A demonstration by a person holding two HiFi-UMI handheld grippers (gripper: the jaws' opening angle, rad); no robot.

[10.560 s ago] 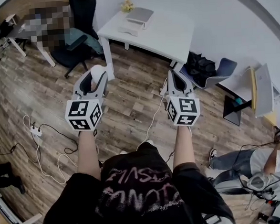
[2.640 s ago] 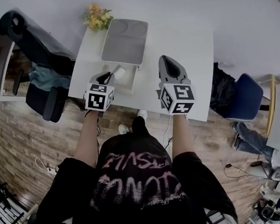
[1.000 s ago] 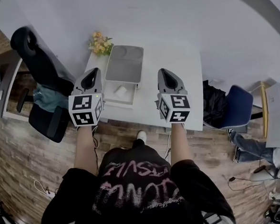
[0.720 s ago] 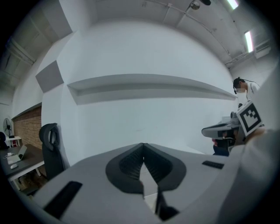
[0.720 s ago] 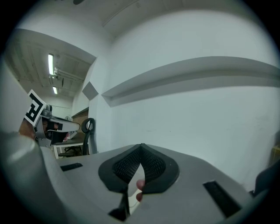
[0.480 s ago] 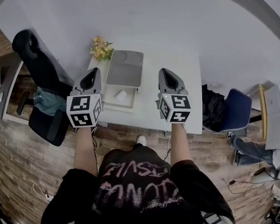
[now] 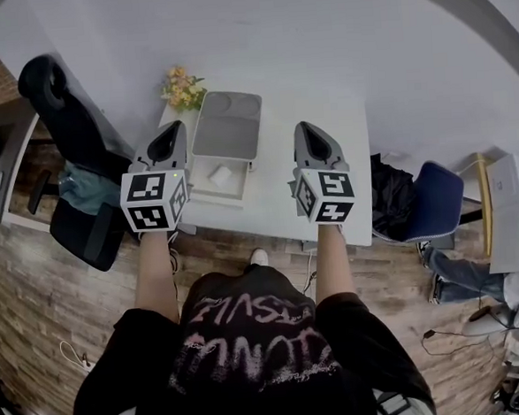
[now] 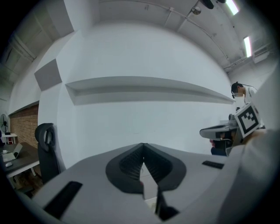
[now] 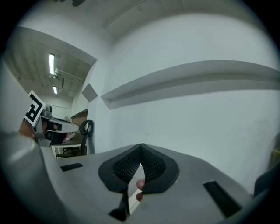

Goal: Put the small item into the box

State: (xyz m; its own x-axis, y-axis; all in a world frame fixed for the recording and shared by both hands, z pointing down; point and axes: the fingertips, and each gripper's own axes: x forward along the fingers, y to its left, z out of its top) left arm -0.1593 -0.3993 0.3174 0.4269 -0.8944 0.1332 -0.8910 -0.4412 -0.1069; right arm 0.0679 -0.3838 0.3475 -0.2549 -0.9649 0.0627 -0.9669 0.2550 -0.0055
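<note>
On the white table (image 7: pixel 280 179) stands an open white box (image 7: pixel 214 196) with its grey lid (image 7: pixel 227 125) tipped back. A small white item (image 7: pixel 221 173) lies inside the box. My left gripper (image 7: pixel 172 128) hangs level above the table's left edge, just left of the box. Its jaws are shut and hold nothing (image 8: pixel 143 146). My right gripper (image 7: pixel 308 129) is held level over the table to the right of the box, jaws shut and with nothing in them (image 9: pixel 141 148). Both gripper views face a bare white wall, and the box is hidden in them.
A bunch of yellow flowers (image 7: pixel 180 88) stands at the table's far left corner. A black office chair (image 7: pixel 52 92) is to the left. A black bag (image 7: pixel 387 189) and a blue chair (image 7: pixel 432 203) are to the right. Wooden floor (image 7: pixel 35 289) lies below.
</note>
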